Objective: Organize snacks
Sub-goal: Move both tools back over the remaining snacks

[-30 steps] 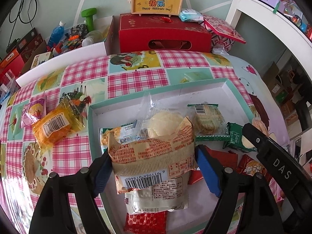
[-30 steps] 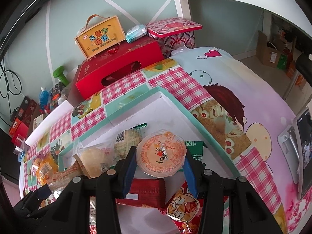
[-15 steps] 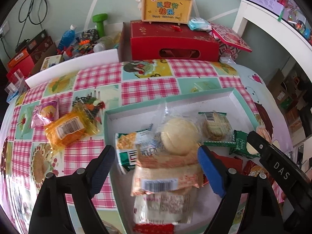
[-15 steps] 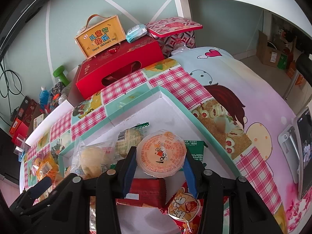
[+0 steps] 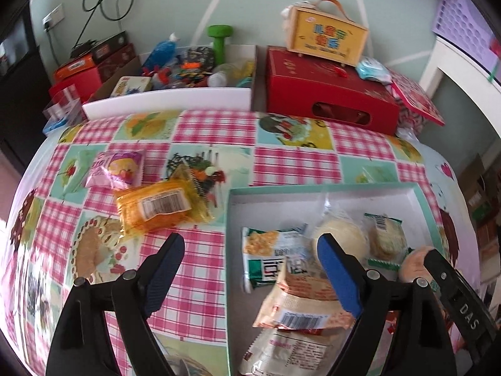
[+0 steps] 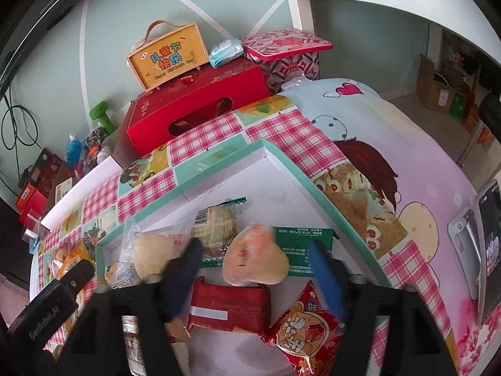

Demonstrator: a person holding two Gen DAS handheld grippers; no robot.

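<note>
A white box with a teal rim (image 5: 322,188) (image 6: 281,159) holds several wrapped snacks. In the left wrist view my left gripper (image 5: 250,272) is open and empty, straddling the box's left wall. The brown barcode pack (image 5: 300,307) lies loose in the box beside its right finger. On the cloth to the left lie an orange packet (image 5: 156,210) and a pink packet (image 5: 116,169). In the right wrist view my right gripper (image 6: 255,279) is opening, its fingers blurred. The orange jelly cup (image 6: 255,257) sits tilted between them, free of both pads, above a red pack (image 6: 228,304).
A red gift box (image 5: 328,94) with a yellow carry case (image 5: 325,37) on top stands behind the table. A white bin of clutter (image 5: 175,72) sits at the back left. A phone on a stand (image 6: 485,244) is at the table's right edge.
My left gripper released the brown pack, which dropped into the box, then swung left over the box wall. My right gripper's jaws parted and the jelly cup tipped free.
</note>
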